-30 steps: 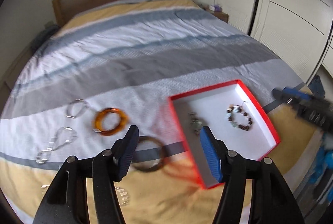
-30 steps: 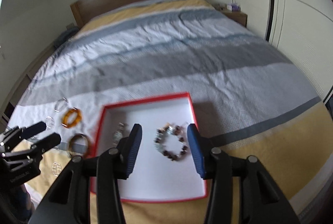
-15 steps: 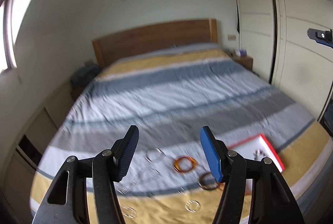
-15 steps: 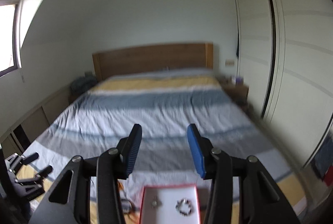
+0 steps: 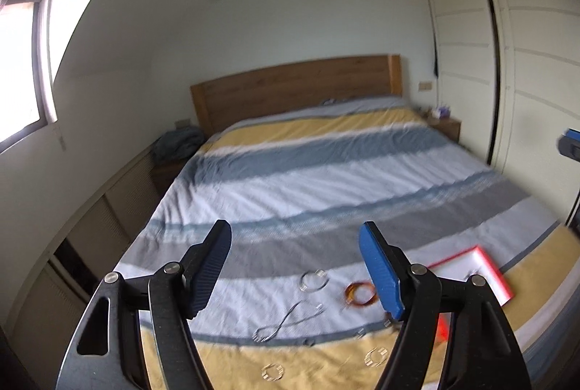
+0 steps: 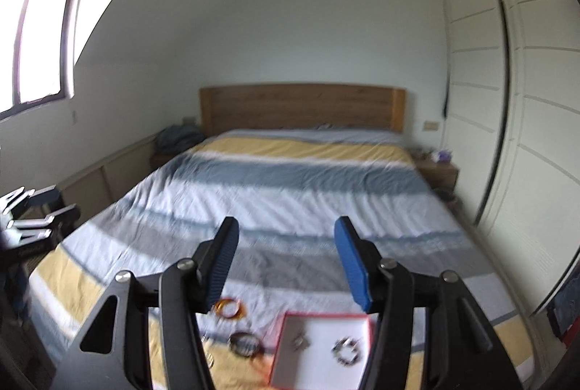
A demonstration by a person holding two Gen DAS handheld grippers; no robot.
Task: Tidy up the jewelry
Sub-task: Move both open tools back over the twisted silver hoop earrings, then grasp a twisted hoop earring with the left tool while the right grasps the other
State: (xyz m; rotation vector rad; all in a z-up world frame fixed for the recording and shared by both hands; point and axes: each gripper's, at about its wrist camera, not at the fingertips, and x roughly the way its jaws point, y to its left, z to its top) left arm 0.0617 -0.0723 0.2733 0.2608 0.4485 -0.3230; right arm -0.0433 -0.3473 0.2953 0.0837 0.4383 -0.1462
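Jewelry lies scattered on the near end of the bed [image 5: 326, 165], well below and beyond both hand-held grippers. In the left wrist view, the left hand-held gripper [image 5: 295, 268] hangs above the bed with its jaws wide apart and nothing between them. Past its gap lie a clear bangle [image 5: 314, 280] and a thin chain [image 5: 286, 323], with an amber bangle [image 5: 360, 295] just left of the blue right finger. Two pale rings [image 5: 272, 372] [image 5: 375, 356] sit on the near yellow stripe. The red box [image 5: 482, 272] shows to the right, partly hidden behind the gripper.

In the right wrist view, the right hand-held gripper [image 6: 286, 265] is also wide apart and empty, raised over the bed's near end. The box [image 6: 322, 350] lies below its gap, holding a beaded bracelet [image 6: 347, 352] on the right and a small metal piece [image 6: 300, 341] on the left. A dark bangle [image 6: 246, 343] lies just left of the box, with the amber bangle [image 6: 229, 308] farther away, beside the left finger. The left gripper [image 6: 40, 216] appears at the far left edge. Both views are blurred.
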